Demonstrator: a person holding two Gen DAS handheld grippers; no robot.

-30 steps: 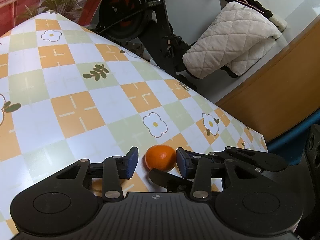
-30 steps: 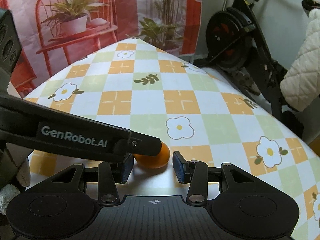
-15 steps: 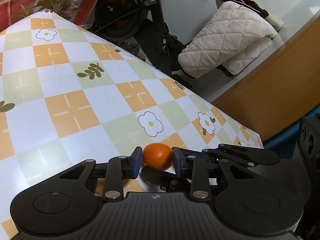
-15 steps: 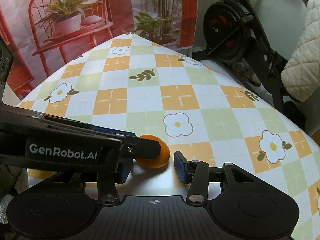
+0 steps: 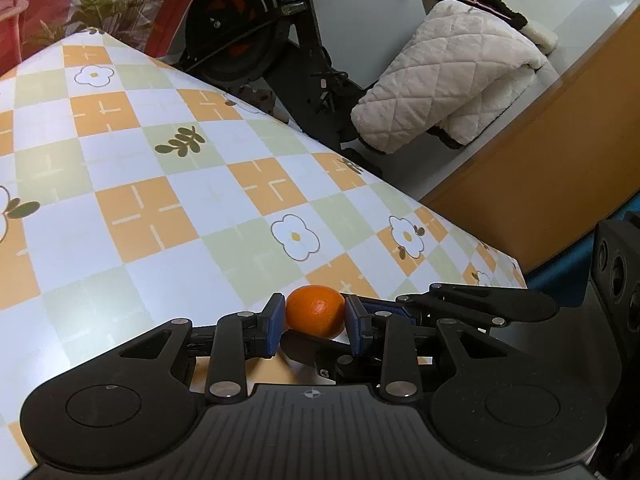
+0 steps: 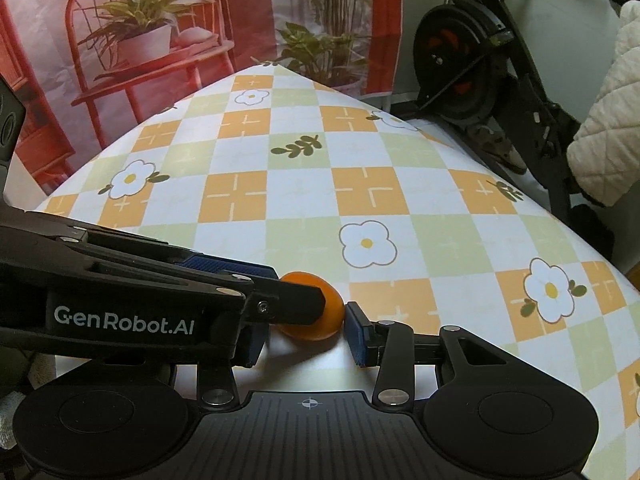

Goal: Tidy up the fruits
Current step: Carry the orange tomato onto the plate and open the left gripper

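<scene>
A small orange tangerine (image 5: pixel 316 311) lies on the checkered flowered tablecloth (image 5: pixel 160 208). My left gripper (image 5: pixel 315 322) is shut on it, both blue pads against its sides. In the right wrist view the tangerine (image 6: pixel 320 318) shows partly hidden behind the left gripper's finger, which reaches in from the left. My right gripper (image 6: pixel 306 334) is open around the same fruit; its right pad (image 6: pixel 356 334) sits just beside it, and its left pad is mostly hidden.
The table's far edge (image 5: pixel 360 168) drops off to a black exercise bike (image 5: pixel 260 32) and a quilted white coat (image 5: pixel 452 80). A red plant backdrop (image 6: pixel 160 40) stands behind the table. A wooden panel (image 5: pixel 560 152) is at the right.
My left gripper's pads have closed in from either side onto the tangerine. My right gripper has stayed open around the fruit, drawing slightly nearer.
</scene>
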